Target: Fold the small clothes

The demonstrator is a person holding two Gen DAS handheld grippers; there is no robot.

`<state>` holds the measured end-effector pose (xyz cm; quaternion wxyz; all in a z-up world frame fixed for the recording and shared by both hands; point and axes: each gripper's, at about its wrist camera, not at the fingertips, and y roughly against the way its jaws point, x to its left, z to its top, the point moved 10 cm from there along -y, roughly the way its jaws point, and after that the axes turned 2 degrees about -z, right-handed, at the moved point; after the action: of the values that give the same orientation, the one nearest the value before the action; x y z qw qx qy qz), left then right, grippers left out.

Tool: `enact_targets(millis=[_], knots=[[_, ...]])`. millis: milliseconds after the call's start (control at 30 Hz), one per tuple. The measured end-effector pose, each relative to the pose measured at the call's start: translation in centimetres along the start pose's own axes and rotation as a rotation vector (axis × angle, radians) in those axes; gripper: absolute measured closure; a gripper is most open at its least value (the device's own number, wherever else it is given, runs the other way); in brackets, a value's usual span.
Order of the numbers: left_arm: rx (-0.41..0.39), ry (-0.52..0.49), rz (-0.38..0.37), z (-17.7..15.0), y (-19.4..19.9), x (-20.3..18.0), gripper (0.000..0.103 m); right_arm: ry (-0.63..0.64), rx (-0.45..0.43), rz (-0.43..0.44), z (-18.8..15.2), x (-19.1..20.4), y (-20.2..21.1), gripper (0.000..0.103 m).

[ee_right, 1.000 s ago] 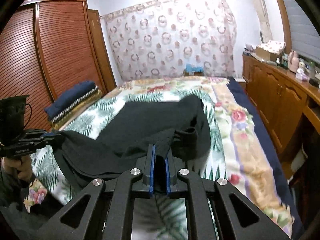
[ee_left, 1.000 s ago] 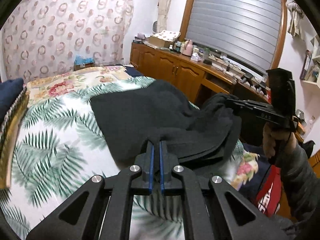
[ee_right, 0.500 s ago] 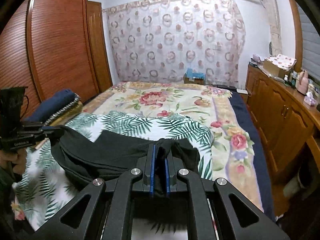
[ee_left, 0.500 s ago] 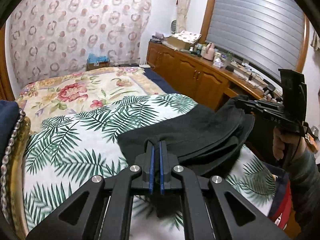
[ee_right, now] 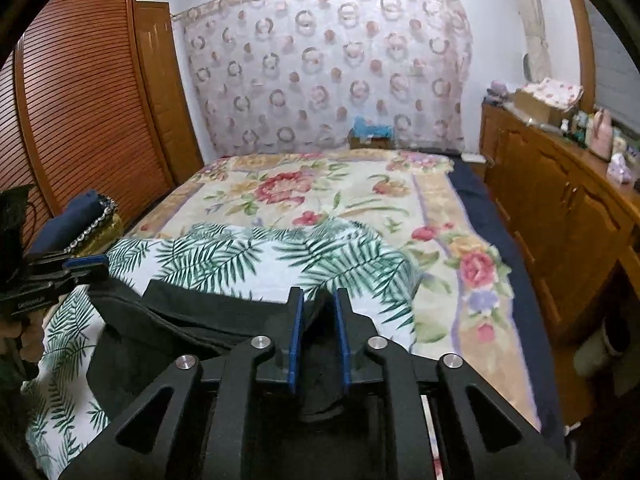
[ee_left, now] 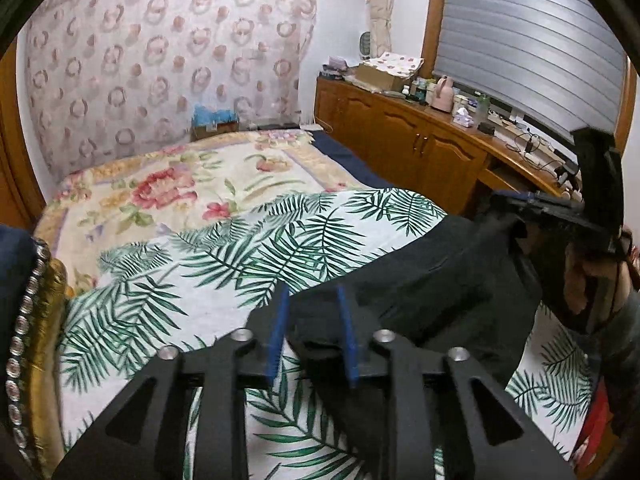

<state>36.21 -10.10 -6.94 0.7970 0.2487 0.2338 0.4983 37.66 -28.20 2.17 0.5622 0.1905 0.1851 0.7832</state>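
We judge the fold just laid: the black garment (ee_left: 440, 280) lies doubled on the bed (ee_right: 320, 200) nearest us, both the left gripper (ee_left: 310, 320) and right gripper (ee_right: 318, 320) spread with cloth loose between their fingers, so next we withdraw and regrasp.

Both wrist views look low along the bed (ee_left: 248, 216), sharing its curtain (ee_right: 328, 68).

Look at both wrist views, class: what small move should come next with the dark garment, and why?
Probably draw both grippers back, clear of the cloth. The left gripper and right gripper have their jaws parted, with the black garment lying loose between them, folded over on the palm-leaf bedspread. The fold looks laid down, so nothing seems left to hold.
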Motion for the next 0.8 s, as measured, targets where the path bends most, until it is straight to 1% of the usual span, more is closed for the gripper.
enact_targets(millis=[33, 67, 100, 167, 200, 233, 267, 300, 367, 433, 567, 667, 733, 800], knots=[[-0.009, -0.004, -0.005, 0.0, 0.4, -0.1, 0.061, 0.002, -0.01, -0.019, 0.3, -0.2, 0.5, 0.064], [-0.017, -0.004, -0.008, 0.1, 0.6, -0.1, 0.059, 0.004, -0.025, -0.036, 0.3, -0.3, 1.1, 0.059], [-0.022, 0.002, -0.007, 0.1, 0.9, 0.0, 0.059, 0.008, -0.045, -0.037, 0.4, -0.4, 1.8, 0.056], [-0.016, 0.023, -0.01, -0.1, 1.2, 0.4, 0.059, 0.009, -0.062, -0.025, 0.0, -0.2, 2.9, 0.056], [-0.012, 0.025, -0.02, -0.4, 1.3, 0.3, 0.059, 0.014, -0.059, -0.016, -0.3, 0.0, 3.2, 0.053], [-0.004, 0.021, -0.032, -0.8, 1.3, 0.1, 0.055, 0.025, -0.052, -0.007, -0.8, 0.1, 3.3, 0.049], [0.004, 0.017, -0.04, -1.0, 1.1, -0.1, 0.037, 0.042, -0.039, -0.004, -1.4, 0.4, 3.2, 0.047], [0.013, 0.011, -0.05, -1.3, 0.8, -0.3, 0.022, 0.061, -0.021, -0.008, -2.0, 0.5, 2.9, 0.047], [0.037, 0.0, -0.062, -1.9, 0.0, -0.8, 0.022, 0.08, 0.029, -0.021, -3.0, 0.5, 1.8, 0.046], [0.073, -0.011, -0.073, -2.6, -0.9, -1.2, 0.022, 0.087, 0.069, -0.011, -3.7, 0.7, 0.5, 0.047], [0.138, -0.025, -0.052, -3.7, -2.8, -1.3, 0.022, 0.087, 0.142, -0.006, -4.4, 0.4, -2.3, 0.047], [0.161, -0.018, -0.04, -3.7, -3.9, -0.8, 0.022, 0.039, 0.162, 0.048, -3.8, 0.2, -3.5, 0.047], [0.159, -0.018, -0.022, -3.4, -4.2, -0.4, 0.022, -0.005, 0.186, 0.111, -3.3, 0.4, -4.1, 0.047], [0.151, -0.007, -0.012, -3.2, -4.5, 0.0, 0.022, -0.025, 0.182, 0.139, -2.6, 0.4, -4.2, 0.047]])
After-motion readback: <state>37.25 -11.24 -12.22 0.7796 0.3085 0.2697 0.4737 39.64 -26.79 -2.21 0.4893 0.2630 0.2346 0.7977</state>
